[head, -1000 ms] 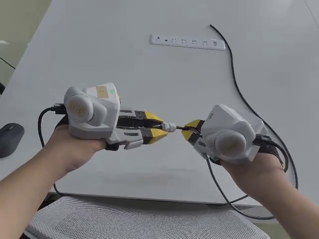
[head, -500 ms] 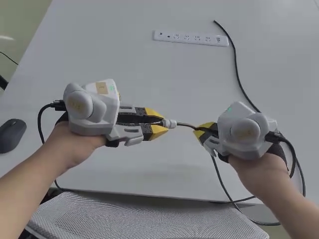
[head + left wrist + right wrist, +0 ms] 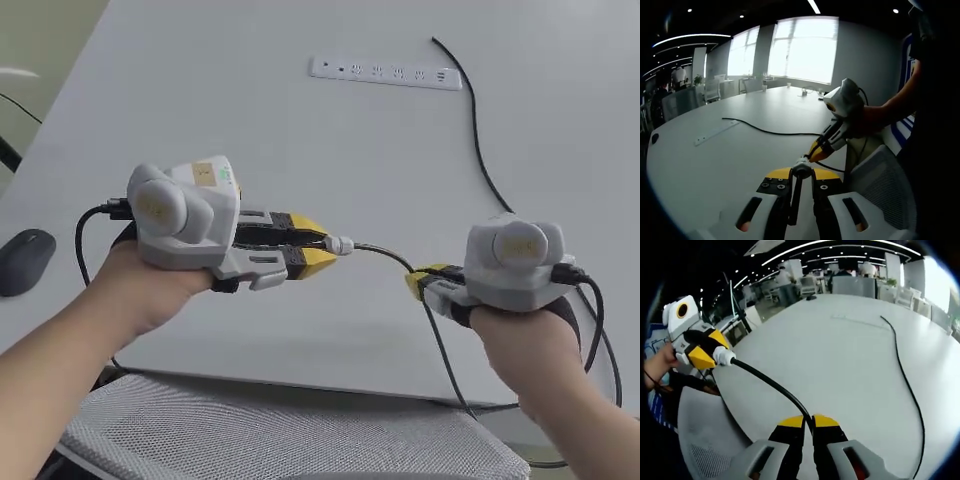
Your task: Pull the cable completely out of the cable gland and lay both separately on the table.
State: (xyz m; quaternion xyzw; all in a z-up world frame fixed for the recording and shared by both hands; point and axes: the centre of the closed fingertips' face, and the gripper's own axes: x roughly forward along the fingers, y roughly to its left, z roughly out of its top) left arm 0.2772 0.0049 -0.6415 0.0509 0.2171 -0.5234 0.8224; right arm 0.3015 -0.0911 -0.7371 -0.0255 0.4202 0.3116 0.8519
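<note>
A small white cable gland (image 3: 339,245) sticks out of the yellow tips of my left gripper (image 3: 318,248), which is shut on it above the near table edge. The gland (image 3: 803,167) sits right at the jaw tips in the left gripper view, and at the upper left in the right gripper view as gland (image 3: 724,357). A black cable (image 3: 385,254) runs from the gland rightward to my right gripper (image 3: 412,283), which is shut on it. That cable (image 3: 771,385) arcs down into the closed yellow fingertips (image 3: 799,422). The right gripper (image 3: 816,148) faces my left one.
A white power strip (image 3: 386,73) lies at the far side of the white table (image 3: 250,120), with a long black cord (image 3: 478,140) trailing toward the right edge. A dark mouse (image 3: 22,262) rests at the left edge. A mesh chair (image 3: 270,440) stands below the near edge.
The right gripper has moved right and slightly down, away from the left one. More black cable now shows between the gland and the right gripper. The left gripper has stayed put.
</note>
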